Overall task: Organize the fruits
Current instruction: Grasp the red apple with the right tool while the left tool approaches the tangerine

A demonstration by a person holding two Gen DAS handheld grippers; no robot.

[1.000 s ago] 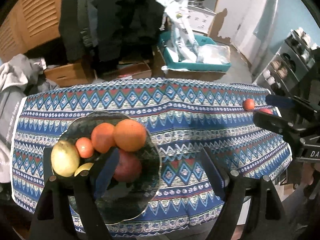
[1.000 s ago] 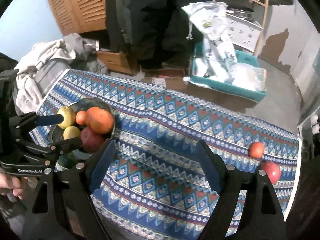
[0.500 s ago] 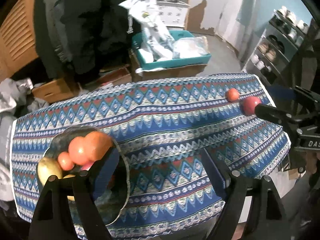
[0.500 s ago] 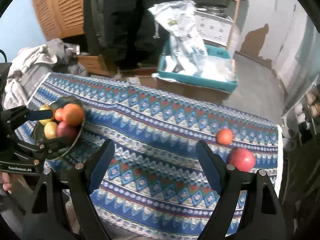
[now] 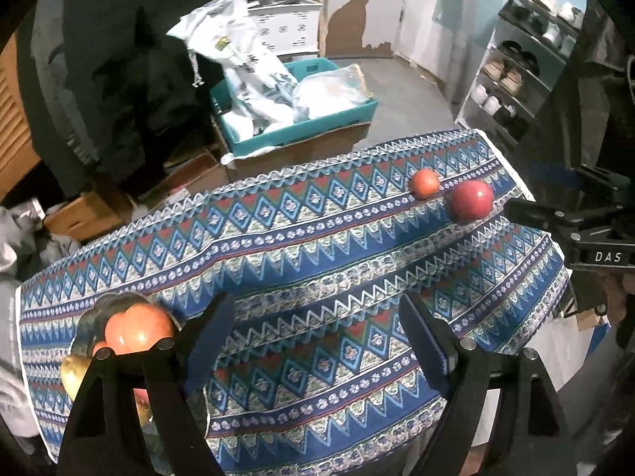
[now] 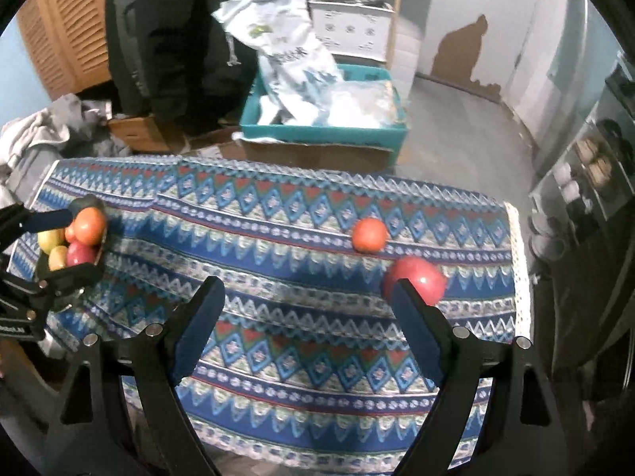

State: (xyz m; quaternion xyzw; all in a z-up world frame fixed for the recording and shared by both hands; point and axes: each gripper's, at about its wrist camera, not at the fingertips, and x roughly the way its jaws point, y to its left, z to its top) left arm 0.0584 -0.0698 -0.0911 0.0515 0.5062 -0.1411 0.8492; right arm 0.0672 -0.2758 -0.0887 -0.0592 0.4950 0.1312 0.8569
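Note:
A red apple and a small orange fruit lie on the patterned tablecloth near its right end; both also show in the left wrist view, the apple and the orange fruit. A dark glass bowl at the left end holds several fruits, with an orange on top. My right gripper is open and empty, its right finger just in front of the apple. My left gripper is open and empty beside the bowl.
Beyond the table's far edge stand a teal crate with plastic bags, cardboard boxes and a person in dark clothes. A shoe rack is at the right. Grey clothes lie at the left.
Both grippers have swung to the right along the table. The bowl has slid toward the left edge of both views, and the apple and orange fruit now sit nearer the right gripper.

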